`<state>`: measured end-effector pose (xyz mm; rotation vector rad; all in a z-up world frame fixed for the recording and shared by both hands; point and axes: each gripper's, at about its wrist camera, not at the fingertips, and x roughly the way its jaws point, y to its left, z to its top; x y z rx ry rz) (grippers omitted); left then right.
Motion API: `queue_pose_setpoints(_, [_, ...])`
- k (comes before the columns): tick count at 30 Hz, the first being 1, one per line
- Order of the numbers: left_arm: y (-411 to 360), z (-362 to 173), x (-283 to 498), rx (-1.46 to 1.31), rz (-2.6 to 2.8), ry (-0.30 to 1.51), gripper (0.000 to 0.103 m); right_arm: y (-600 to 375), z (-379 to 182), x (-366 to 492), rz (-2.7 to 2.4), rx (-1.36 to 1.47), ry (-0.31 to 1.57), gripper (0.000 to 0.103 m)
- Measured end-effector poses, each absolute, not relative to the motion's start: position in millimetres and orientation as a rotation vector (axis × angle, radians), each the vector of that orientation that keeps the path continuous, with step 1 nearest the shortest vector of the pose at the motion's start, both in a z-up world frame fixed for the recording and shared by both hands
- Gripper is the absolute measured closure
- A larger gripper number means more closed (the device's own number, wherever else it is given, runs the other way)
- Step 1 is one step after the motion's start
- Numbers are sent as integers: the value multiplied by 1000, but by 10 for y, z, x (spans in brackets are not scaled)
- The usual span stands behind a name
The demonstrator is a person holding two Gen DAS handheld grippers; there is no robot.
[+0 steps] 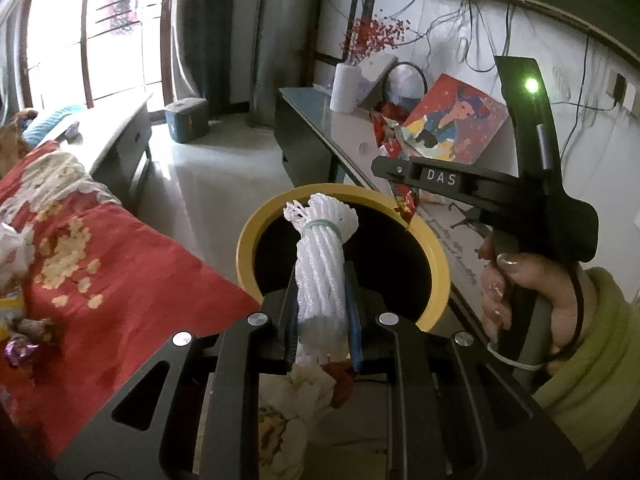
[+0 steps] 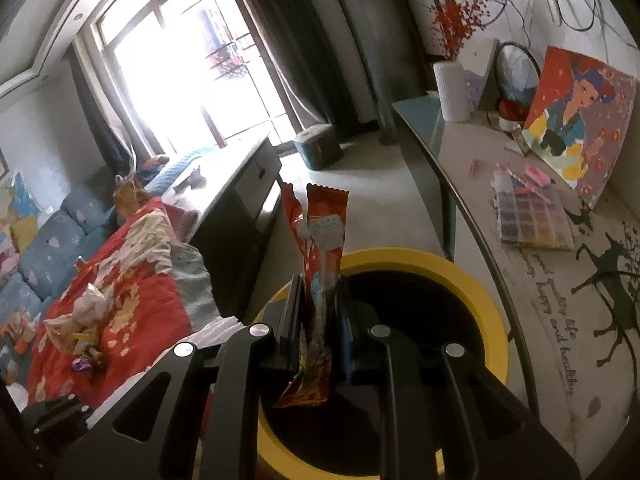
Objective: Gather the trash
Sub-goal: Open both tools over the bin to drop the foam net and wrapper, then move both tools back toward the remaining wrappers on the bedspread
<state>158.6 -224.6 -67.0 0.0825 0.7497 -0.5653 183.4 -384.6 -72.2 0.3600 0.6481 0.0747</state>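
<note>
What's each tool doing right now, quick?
Left tool: closed on a white foam net bundle, over the yellow-rimmed bin.
Right tool: closed on a red snack wrapper, over the same bin.

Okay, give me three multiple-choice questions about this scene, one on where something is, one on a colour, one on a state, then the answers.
1. Where does the white foam net sit?
A. on the glass table
B. in the left tongs, above the bin
C. on the floor

2. What colour is the bin's rim?
A. yellow
B. green
C. white

3. How are the right tongs?
A. wide open and empty
B. shut on the red wrapper
C. resting on the blanket

Answers: B, the net stands between the pads over the bin's opening; A, the rim is yellow in both views; B, both pads pinch the wrapper.
</note>
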Motion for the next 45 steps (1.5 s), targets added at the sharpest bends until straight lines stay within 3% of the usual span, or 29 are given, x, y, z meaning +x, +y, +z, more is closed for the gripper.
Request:
queue_pose_setpoints(11, [-2414, -879, 1798, 78, -585, 798, 89, -3989, -874, 1880, 47, 387, 677, 85])
queue_pose_setpoints(13, [-2413, -907, 1836, 69, -585, 804, 85, -4006, -880, 1885, 44, 393, 679, 85])
queue_pose_setpoints(15, [-2391, -921, 1856, 51, -581, 804, 66, -4018, -873, 1890, 37, 397, 678, 81])
queue_pose_setpoints(17, [-2373, -909, 1855, 37, -577, 794, 52, -4027, -865, 1882, 25, 397, 672, 57])
queue_pose_setpoints(19, [-2339, -885, 1849, 23, -572, 782, 44, -4035, -853, 1876, 14, 393, 669, 54])
queue_pose_setpoints(21, [-2291, -839, 1820, 7, -557, 770, 29, -4040, -838, 1862, 9, 395, 664, 48])
queue_pose_setpoints(23, [-2237, -787, 1800, -12, -543, 750, 20, -4025, -807, 1846, 1, 387, 653, 38])
queue_pose_setpoints(26, [-2134, -698, 1756, -29, -515, 723, 11, -3995, -760, 1827, -6, 374, 640, 32])
queue_pose_setpoints(34, [-1950, -562, 1651, -53, -466, 689, 11, -3871, -627, 1764, 10, 350, 607, 23])
queue_pose_setpoints(45, [-1595, -372, 1546, -94, -388, 639, 11, -3563, -425, 1661, 68, 310, 571, 22])
